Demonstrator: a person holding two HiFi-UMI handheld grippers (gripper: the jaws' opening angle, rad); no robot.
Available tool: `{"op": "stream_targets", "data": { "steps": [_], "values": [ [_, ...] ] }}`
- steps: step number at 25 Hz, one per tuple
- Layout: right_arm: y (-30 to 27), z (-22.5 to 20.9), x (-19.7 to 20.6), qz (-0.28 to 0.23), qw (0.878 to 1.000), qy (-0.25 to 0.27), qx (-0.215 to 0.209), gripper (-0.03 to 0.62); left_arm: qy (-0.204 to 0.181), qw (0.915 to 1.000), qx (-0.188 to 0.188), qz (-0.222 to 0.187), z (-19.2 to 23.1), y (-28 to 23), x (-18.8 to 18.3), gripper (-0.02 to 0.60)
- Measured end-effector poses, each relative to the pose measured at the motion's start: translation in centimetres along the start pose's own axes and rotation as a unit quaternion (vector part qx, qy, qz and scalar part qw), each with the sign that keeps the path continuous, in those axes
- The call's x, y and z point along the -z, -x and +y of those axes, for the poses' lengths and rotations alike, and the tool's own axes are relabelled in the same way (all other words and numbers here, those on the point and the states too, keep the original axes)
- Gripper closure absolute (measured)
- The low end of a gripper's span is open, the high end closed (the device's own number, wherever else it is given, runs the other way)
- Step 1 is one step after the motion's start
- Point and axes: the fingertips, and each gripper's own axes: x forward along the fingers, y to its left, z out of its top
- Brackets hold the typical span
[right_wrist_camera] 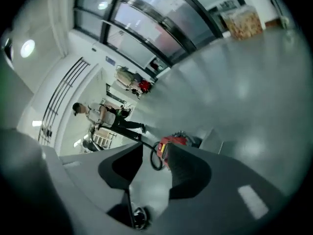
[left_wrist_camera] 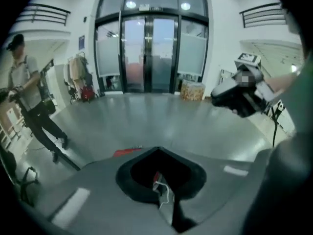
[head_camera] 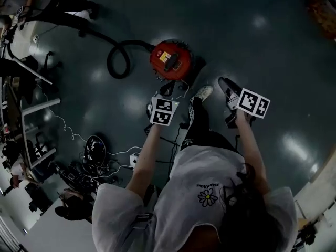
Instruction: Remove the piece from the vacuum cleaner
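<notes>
The red round vacuum cleaner (head_camera: 170, 59) stands on the dark floor, and its black hose (head_camera: 118, 62) loops off to the left. Just in front of it, on the near side, is my left gripper (head_camera: 167, 90). My right gripper (head_camera: 224, 83) is off to the vacuum's right. In the left gripper view the left gripper (left_wrist_camera: 156, 151) has its tips meeting, with a red edge of the vacuum (left_wrist_camera: 126, 152) showing just above them. In the right gripper view the right gripper (right_wrist_camera: 155, 146) stands open and empty. The vacuum (right_wrist_camera: 171, 142) and hose (right_wrist_camera: 155, 163) lie beyond the gap.
A tangle of cables and gear (head_camera: 94, 151) lies on the floor at the left. My shoe (head_camera: 203, 92) is beside the vacuum. A person (left_wrist_camera: 29, 97) stands at the hose's far end. Glass doors (left_wrist_camera: 149, 53) and a cardboard box (left_wrist_camera: 192, 89) are at the back.
</notes>
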Motion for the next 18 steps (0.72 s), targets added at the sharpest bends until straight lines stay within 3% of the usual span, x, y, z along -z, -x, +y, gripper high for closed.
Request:
{"op": "stream_targets", "data": {
  "steps": [2, 4, 7, 10, 12, 18],
  "values": [
    [-4.7, -4.8, 0.7, 0.039, 0.996, -0.08, 0.01, 0.398, -0.032, 0.9961, 0.022, 0.079, 0.7, -7.3, 3.5, 0.58],
    [-9.8, -10.9, 2.7, 0.078, 0.986, -0.14, 0.048, 0.381, -0.078, 0.9857, 0.036, 0.145, 1.6, -13.8, 7.5, 0.58],
    [-16.4, -18.9, 4.6, 0.123, 0.965, -0.202, 0.111, 0.353, -0.134, 0.9689, 0.042, 0.204, 3.0, -20.7, 11.3, 0.58],
    [-20.8, -23.7, 4.8, 0.144, 0.946, -0.244, 0.156, 0.339, -0.138, 0.9613, 0.056, 0.232, 3.3, -24.5, 13.3, 0.58],
    [-23.0, -25.5, 4.8, 0.157, 0.94, -0.249, 0.174, 0.338, -0.135, 0.9576, 0.065, 0.246, 3.1, -25.8, 14.3, 0.581],
    [-27.0, -26.6, 7.2, 0.204, 0.928, -0.231, 0.21, 0.338, -0.139, 0.9583, 0.073, 0.239, 2.7, -25.7, 14.6, 0.581]
  ]
}}
